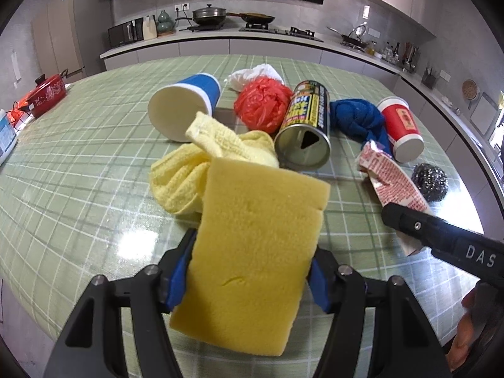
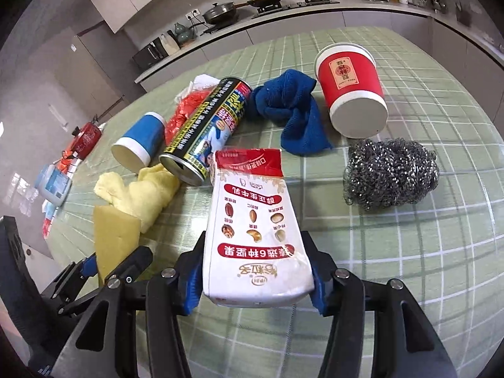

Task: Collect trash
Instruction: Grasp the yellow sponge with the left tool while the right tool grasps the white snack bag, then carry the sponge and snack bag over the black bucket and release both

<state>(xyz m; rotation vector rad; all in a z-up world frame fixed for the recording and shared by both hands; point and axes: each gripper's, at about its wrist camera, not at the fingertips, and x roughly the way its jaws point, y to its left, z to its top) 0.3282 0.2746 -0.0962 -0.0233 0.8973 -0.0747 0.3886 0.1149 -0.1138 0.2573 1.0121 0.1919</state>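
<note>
My left gripper is shut on a yellow sponge, held above the green checked table. My right gripper is shut on a white and red milk carton; the carton also shows in the left wrist view. Beyond lie a yellow cloth, a blue paper cup on its side, a red plastic bag ball, a black and yellow spray can, a blue cloth, a red paper cup and a steel wool scourer.
A crumpled white tissue lies behind the red bag. A red pot and a white and blue container sit at the table's left edge. A kitchen counter with pans runs behind the table.
</note>
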